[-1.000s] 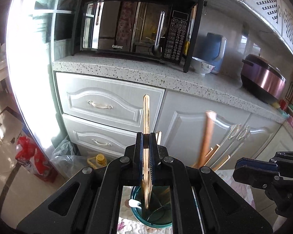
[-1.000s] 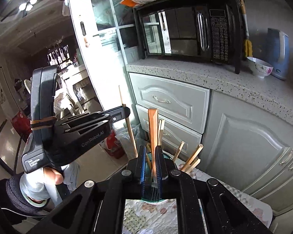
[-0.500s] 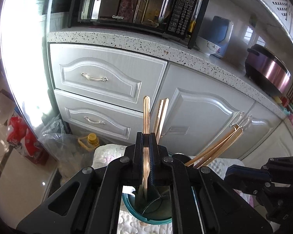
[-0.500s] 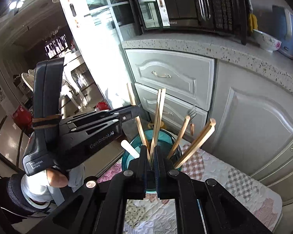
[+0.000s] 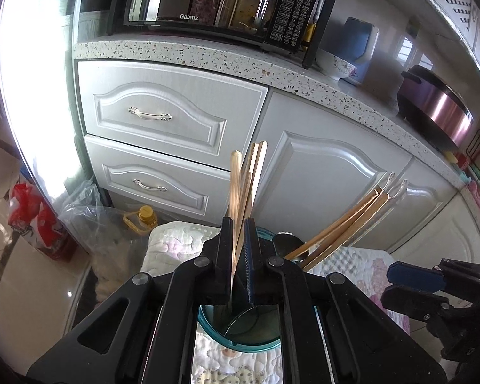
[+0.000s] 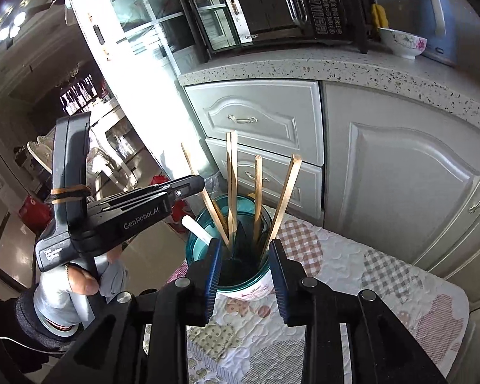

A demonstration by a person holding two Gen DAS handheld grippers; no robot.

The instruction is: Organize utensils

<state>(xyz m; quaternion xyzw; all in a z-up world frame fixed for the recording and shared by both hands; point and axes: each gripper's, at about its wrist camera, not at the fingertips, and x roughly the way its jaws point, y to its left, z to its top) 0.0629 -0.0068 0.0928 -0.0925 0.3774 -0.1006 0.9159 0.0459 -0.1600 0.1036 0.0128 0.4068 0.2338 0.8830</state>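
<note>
Setting: a kitchen with grey cabinet drawers [image 5: 163, 118] under a speckled countertop [image 5: 208, 59], where a black microwave [image 5: 227, 0] stands

Utensil holder: a teal cup [image 6: 236, 256] stands upright on a patchwork quilted cloth [image 6: 368, 275] in front of the cabinets; in the left wrist view only part of its rim [image 5: 240, 342] shows below the gripper

Utensils in the cup: several wooden chopsticks [image 6: 232, 185] stand in it, fanned out and leaning in different directions, with a white handle [image 6: 196, 228] poking over the left rim

Left gripper [image 5: 238, 256]: its jaws sit a narrow gap apart over the cup, with one pale wooden chopstick [image 5: 235, 198] running up between them and resting against the left pad; whether it is pinched cannot be told. From the right wrist view the left gripper [image 6: 198, 185] comes in from the left, held by a gloved hand [image 6: 76, 284]

Right gripper [image 6: 246, 272]: jaws wide apart, holding nothing, one blue-padded finger on each side of the cup, close in front of it

Also on the counter: a flowered bowl [image 6: 403, 43] just beside the microwave
</note>
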